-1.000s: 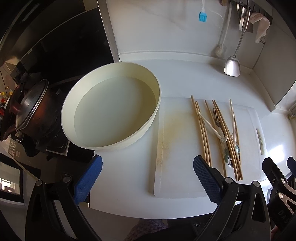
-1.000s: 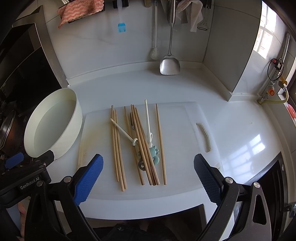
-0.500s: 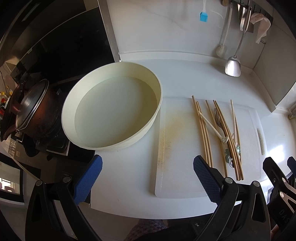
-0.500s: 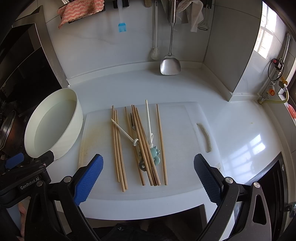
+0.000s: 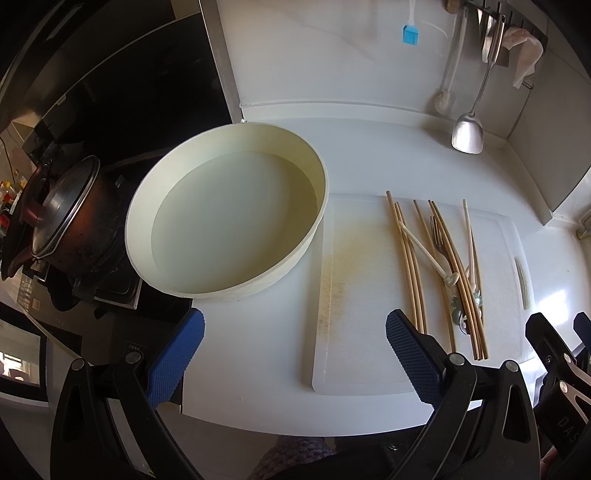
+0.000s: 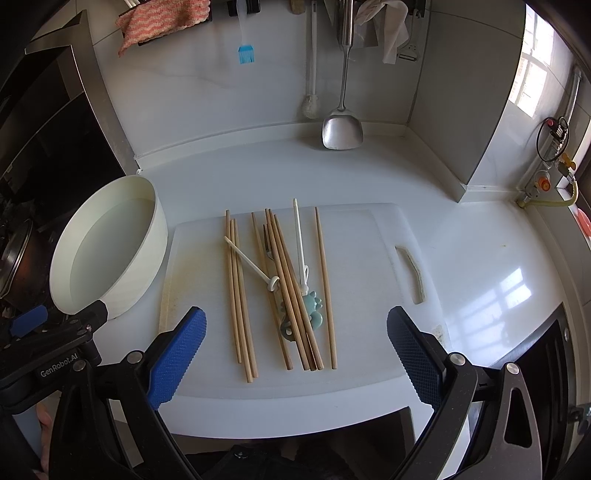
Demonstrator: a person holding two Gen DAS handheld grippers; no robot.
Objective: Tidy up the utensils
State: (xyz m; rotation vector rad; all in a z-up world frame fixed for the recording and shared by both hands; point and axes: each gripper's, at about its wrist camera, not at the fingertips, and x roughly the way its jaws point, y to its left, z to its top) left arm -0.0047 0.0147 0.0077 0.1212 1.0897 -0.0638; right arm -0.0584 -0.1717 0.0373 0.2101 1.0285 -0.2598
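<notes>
Right wrist view: wooden chopsticks (image 6: 236, 291) lie in a loose heap at frame centre on a white cutting board (image 6: 369, 332), tips toward the upper frame, blunt ends toward the right gripper (image 6: 295, 350), whose blue pads are spread wide with nothing between them. Tangled among the sticks are a metal fork (image 6: 266, 243), two thin white plastic picks (image 6: 300, 243) and a pale teal-handled utensil (image 6: 314, 310) partly buried under them. Judgement: the sticks are light, stiff, round and smooth, likely to roll or slide out of a loose pinch; best taken near mid-length or the thicker near ends, the outlying stick at the right of the heap (image 6: 325, 280) first, since it lies apart. The picks look flimsy and cross over the sticks, so lifting a stick beneath one would drag it along. Left wrist view: the left gripper (image 5: 295, 362) is likewise spread and empty, low in frame over bare counter, with a large cream round basin (image 5: 317, 177) at centre left just beside the board's left edge. At left a dark lidded pot (image 5: 66, 221) sits on the stove. On the wall hang a steel spatula (image 5: 467, 136) and a blue silicone brush (image 5: 410, 35), well apart from the work.
</notes>
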